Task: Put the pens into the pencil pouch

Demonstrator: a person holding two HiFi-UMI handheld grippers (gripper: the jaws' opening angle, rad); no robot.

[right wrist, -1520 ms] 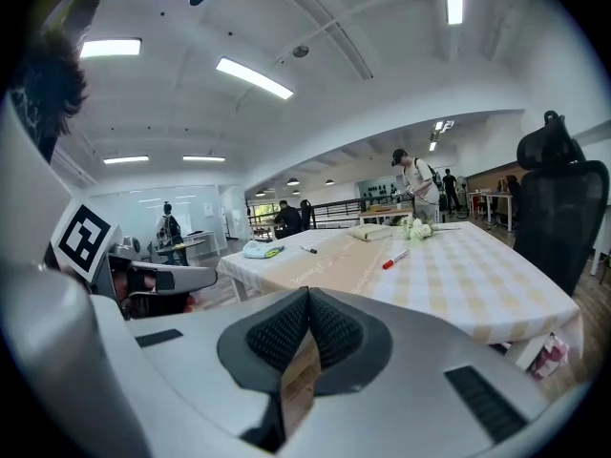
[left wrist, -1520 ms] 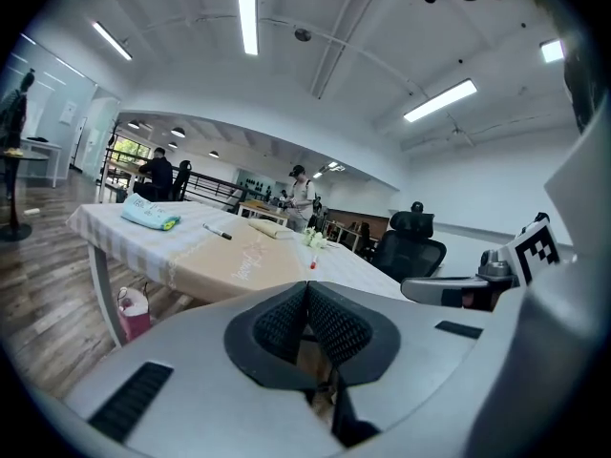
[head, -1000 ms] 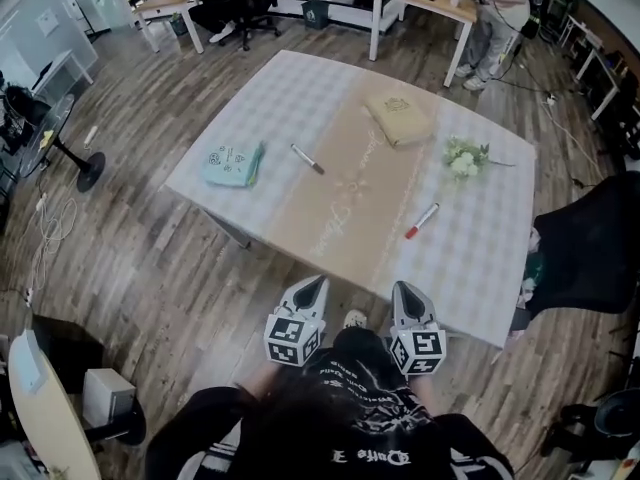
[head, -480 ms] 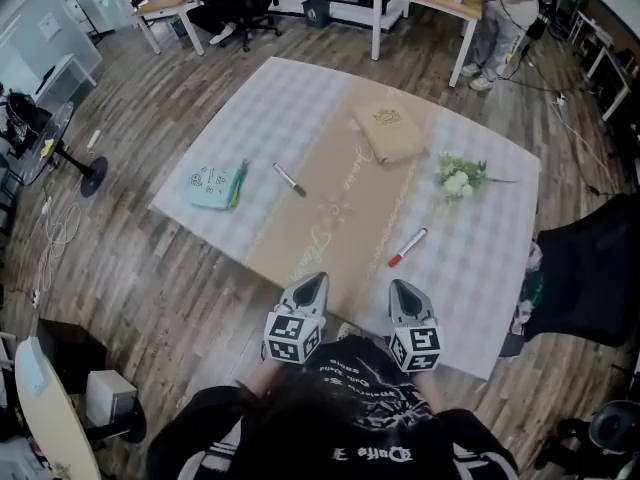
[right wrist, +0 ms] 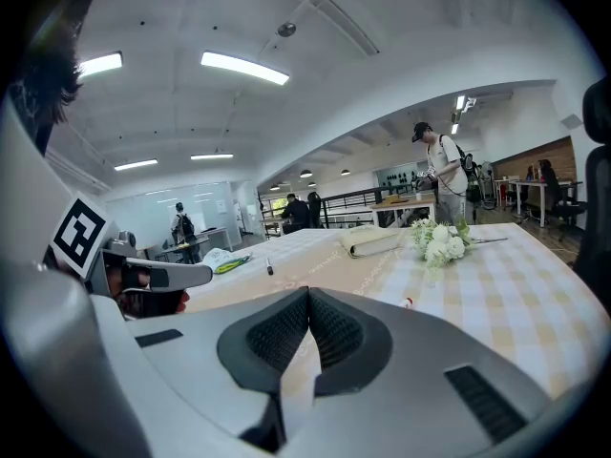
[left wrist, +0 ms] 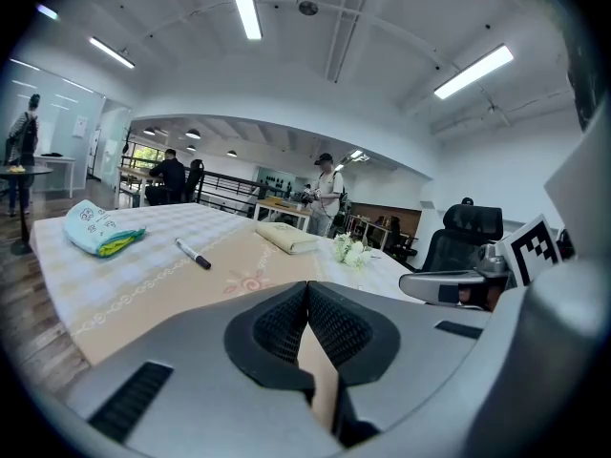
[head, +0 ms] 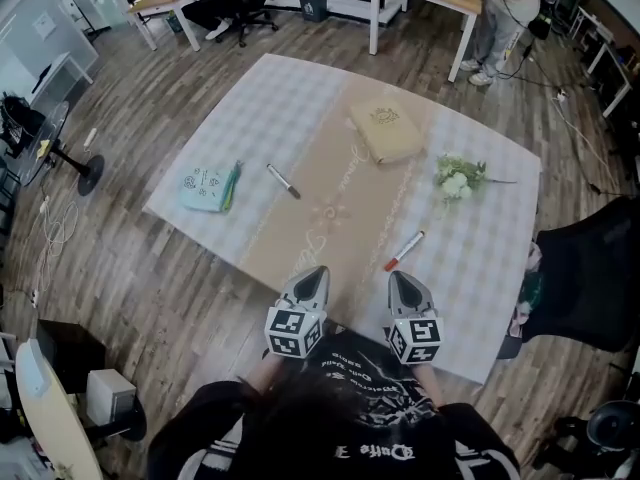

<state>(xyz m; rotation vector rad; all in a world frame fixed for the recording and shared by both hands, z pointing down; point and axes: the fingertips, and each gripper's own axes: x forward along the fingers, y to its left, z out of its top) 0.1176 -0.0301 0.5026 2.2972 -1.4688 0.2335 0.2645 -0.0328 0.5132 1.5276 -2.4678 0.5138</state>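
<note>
A white pen with a black cap [head: 282,181] lies on the table's beige runner, left of centre. A white pen with a red cap [head: 405,250] lies nearer, just ahead of my right gripper [head: 398,280]. The light-blue pouch [head: 208,188] with a green edge rests at the table's left side. My left gripper [head: 313,273] hangs over the near table edge, shut and empty. The right gripper is also shut with nothing between its jaws. In the left gripper view the pouch [left wrist: 98,229] and black-capped pen [left wrist: 193,254] lie far ahead on the left.
A beige notebook-like case [head: 385,133] lies at the far middle and a small white flower bunch [head: 458,179] at the right. The checked tablecloth [head: 480,268] covers the table. A black chair [head: 585,258] stands right of it; people and desks are in the background.
Both grippers have come forward to the table's near edge, side by side. The table and its objects appear closer. Jaws stay shut.
</note>
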